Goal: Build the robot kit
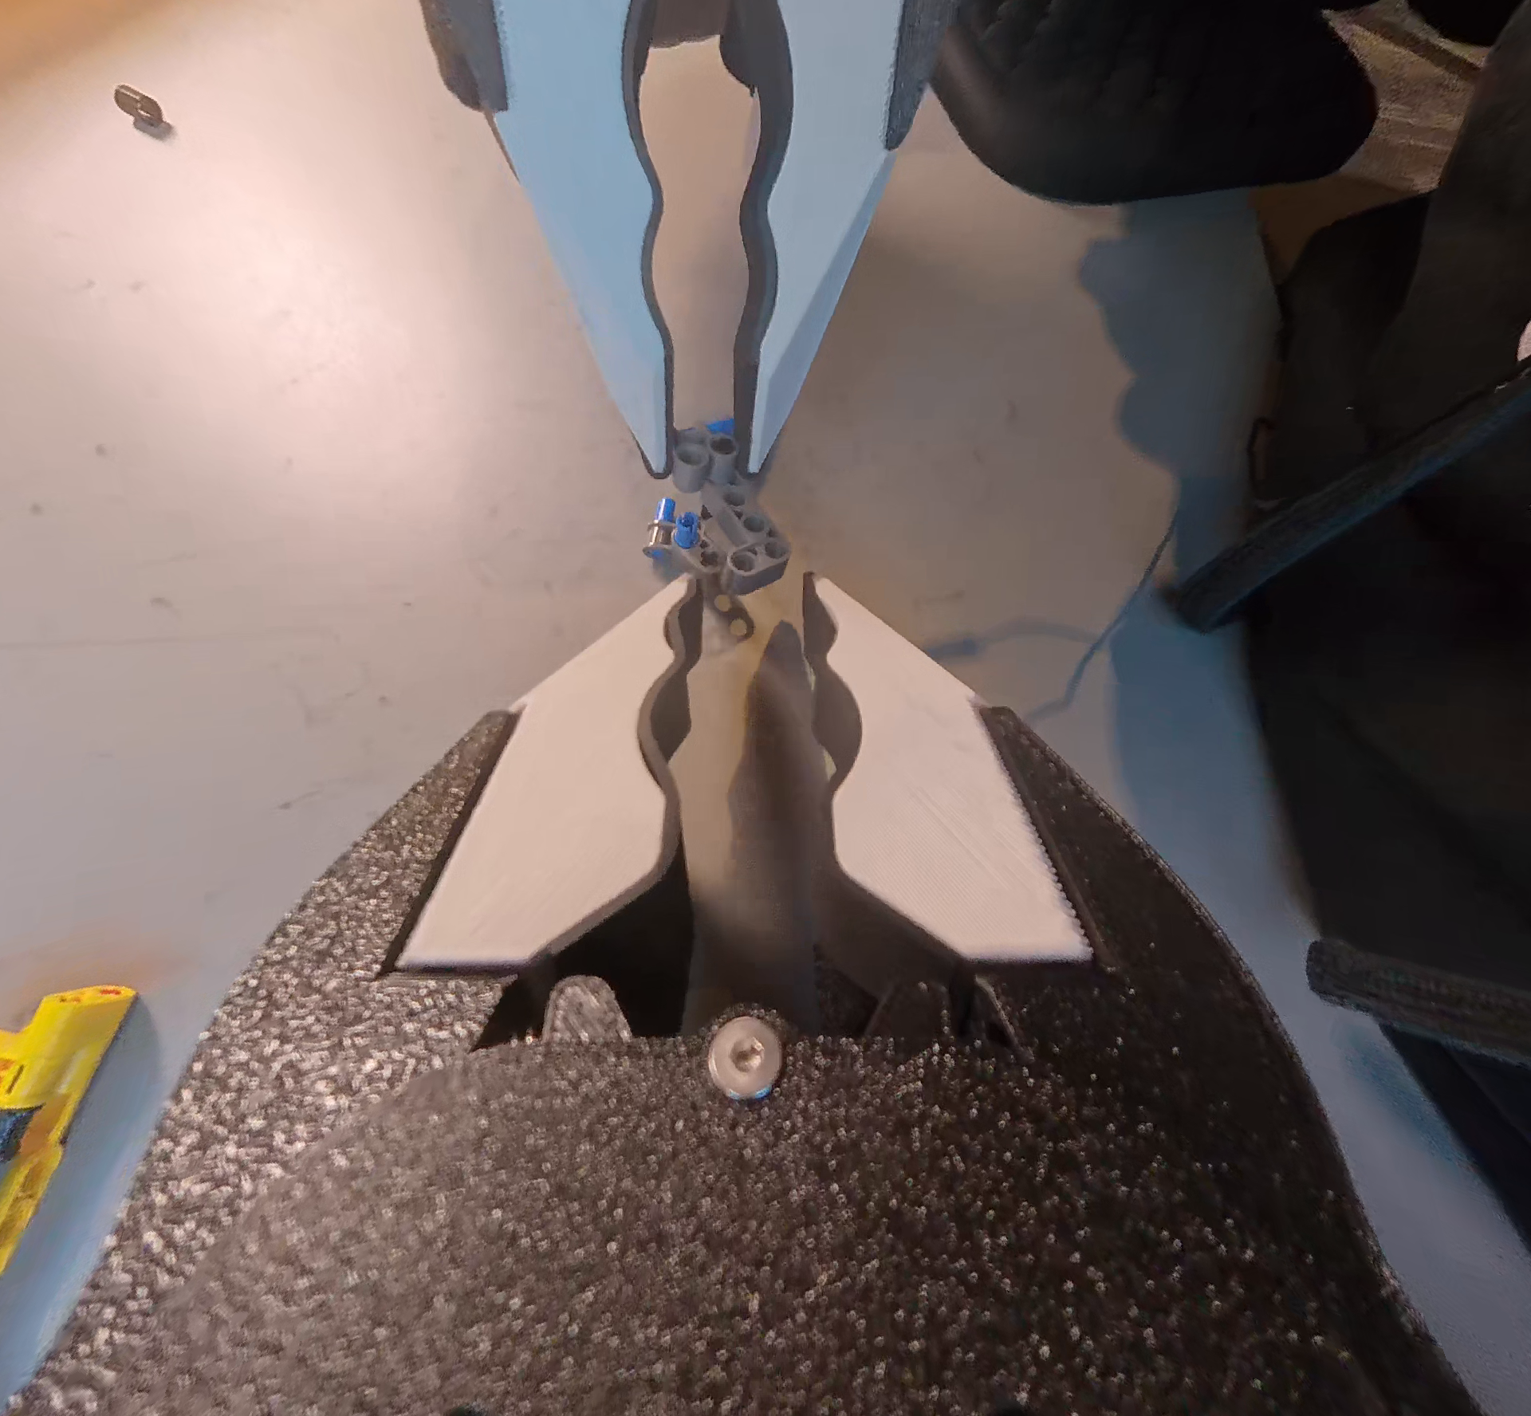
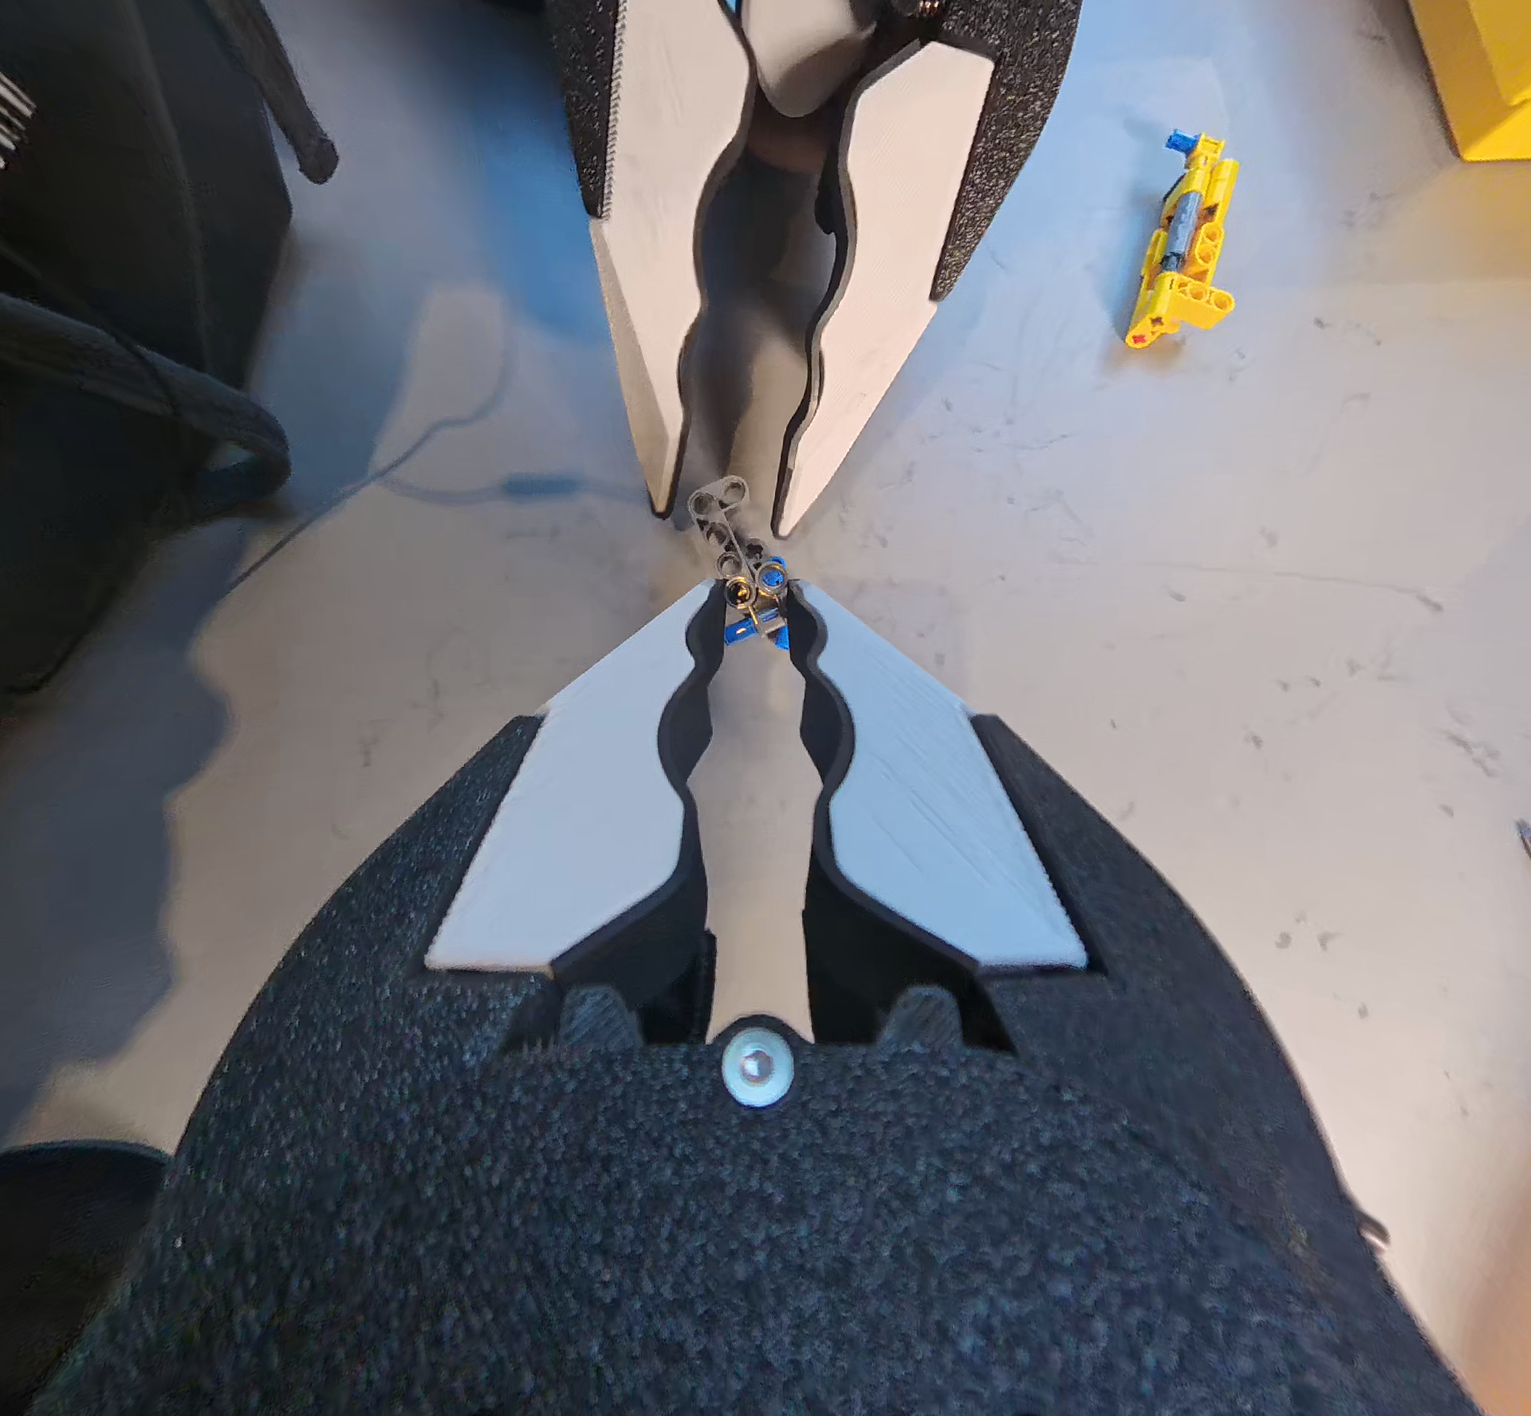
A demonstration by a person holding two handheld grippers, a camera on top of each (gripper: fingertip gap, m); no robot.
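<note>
Between the two facing grippers, over the pale scuffed tabletop (image 2: 1077,631), hangs a small grey assembly of holed plastic beams with blue pins (image 1: 725,519). The right gripper (image 2: 754,589) has its white fingers closed on the end that carries the blue pins, seen from the left wrist view as a grip on a grey holed end piece. The left gripper (image 1: 750,589) stands with its fingertips parted around the thin grey beam at the other end; I cannot tell whether either tip touches it, and the gap looks wider than the beam.

Open tabletop spreads to the left in the left wrist view, with only a small dark loose piece (image 1: 142,109) lying well apart near the far side. A yellow holed-beam assembly with a grey core (image 2: 1185,241) lies flat on the table, well off to one side of the grippers, and a yellow box (image 2: 1483,18) sits at the table's far corner beyond it. On the opposite side the table edge runs close, with black fabric and straps (image 2: 124,216) and a thin blue cable (image 2: 464,482) crowding it.

The grey assembly is bent in shape, its beams joined at an angle, with round holes along each beam and a silver-tipped blue pin projecting sideways.
</note>
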